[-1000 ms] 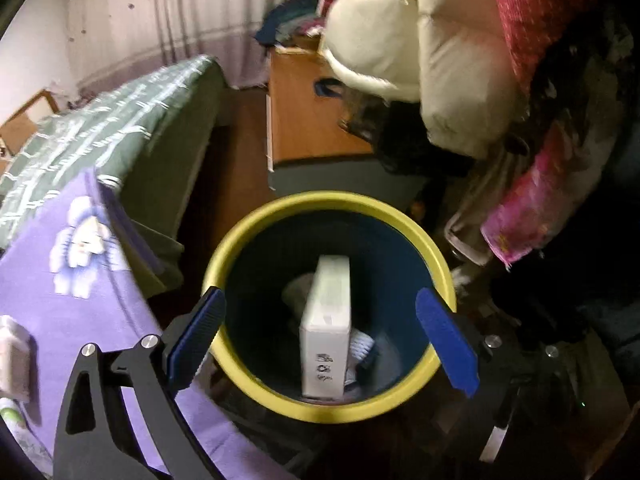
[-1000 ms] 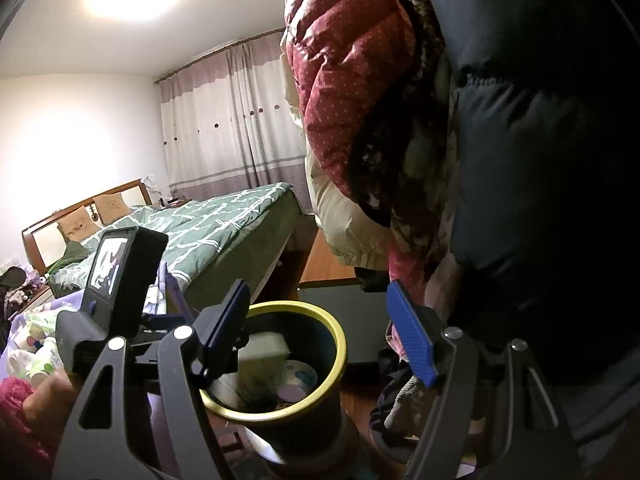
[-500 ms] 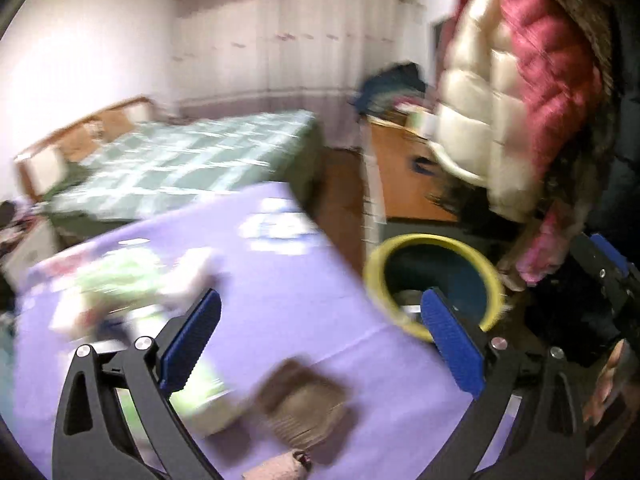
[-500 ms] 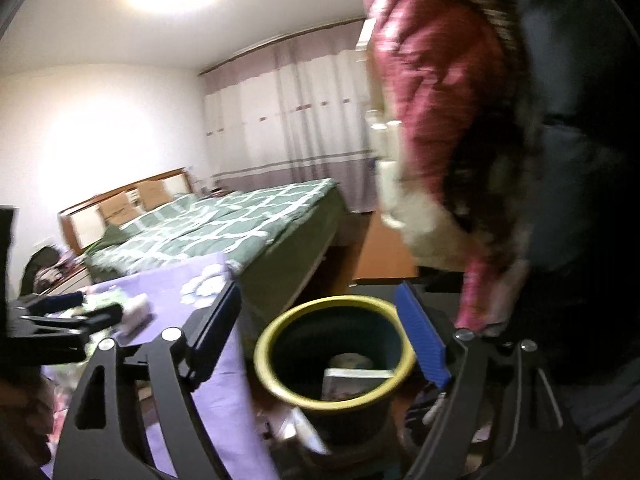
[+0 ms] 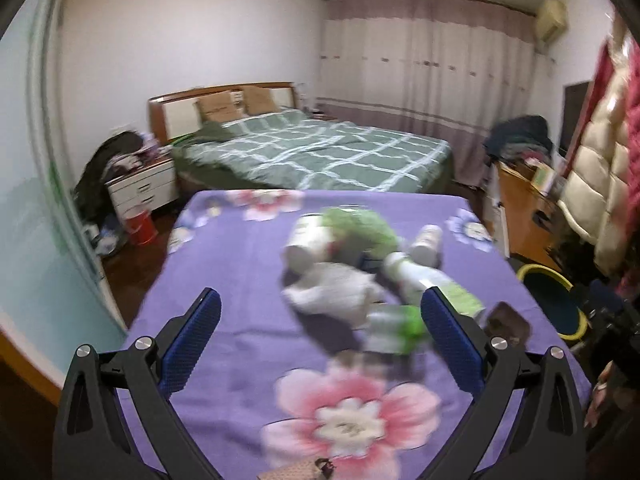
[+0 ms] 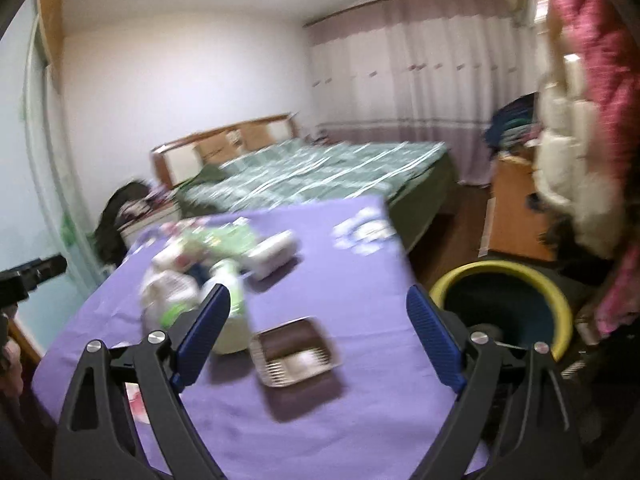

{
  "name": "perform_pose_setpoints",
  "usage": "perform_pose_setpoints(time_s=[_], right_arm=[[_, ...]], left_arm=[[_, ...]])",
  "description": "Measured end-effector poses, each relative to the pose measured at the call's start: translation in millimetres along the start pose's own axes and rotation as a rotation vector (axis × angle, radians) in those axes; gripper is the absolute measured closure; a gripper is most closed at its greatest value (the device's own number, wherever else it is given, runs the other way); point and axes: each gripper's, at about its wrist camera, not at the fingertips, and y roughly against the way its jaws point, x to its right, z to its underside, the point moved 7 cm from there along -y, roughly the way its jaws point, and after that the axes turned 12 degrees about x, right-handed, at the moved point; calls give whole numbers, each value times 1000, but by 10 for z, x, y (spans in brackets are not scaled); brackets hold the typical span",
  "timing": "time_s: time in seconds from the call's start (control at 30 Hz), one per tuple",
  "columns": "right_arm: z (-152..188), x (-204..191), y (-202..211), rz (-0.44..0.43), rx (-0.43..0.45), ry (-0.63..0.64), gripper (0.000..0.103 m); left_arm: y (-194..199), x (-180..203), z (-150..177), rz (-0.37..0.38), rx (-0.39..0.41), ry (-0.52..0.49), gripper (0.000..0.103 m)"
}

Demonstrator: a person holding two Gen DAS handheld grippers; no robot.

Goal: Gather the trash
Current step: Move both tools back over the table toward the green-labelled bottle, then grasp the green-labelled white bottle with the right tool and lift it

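left gripper [image 5: 320, 330] jaws apart and empty over purple floral tablecloth [image 5: 240, 264], blurred pile of white and green bottles and wrappers [image 5: 360, 272] just ahead between them, right gripper [image 6: 318, 330] jaws apart, brown ridged plastic tray [image 6: 294, 352] between, yellow-rimmed dark bin [image 6: 502, 304] right of table

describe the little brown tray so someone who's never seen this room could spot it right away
Find the table under the purple floral cloth in front of the green bed. The brown tray lies flat near the edge closest to the yellow-rimmed bin, apart from the pile of bottles. It is the only dark, square, shallow item; the rest are pale or green.
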Motion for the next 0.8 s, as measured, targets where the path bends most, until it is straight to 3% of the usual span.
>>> perform_pose_setpoints(time_s=[0.2, 0.33, 0.8], right_arm=[[273, -507, -499, -114, -120, 37, 18], [457, -673, -698, -128, -174, 66, 19], [687, -807, -1153, -150, -347, 91, 29]], left_arm=[[53, -519, 70, -74, 1, 65, 5], [57, -665, 103, -104, 4, 70, 5], [-57, -465, 207, -61, -16, 38, 5]])
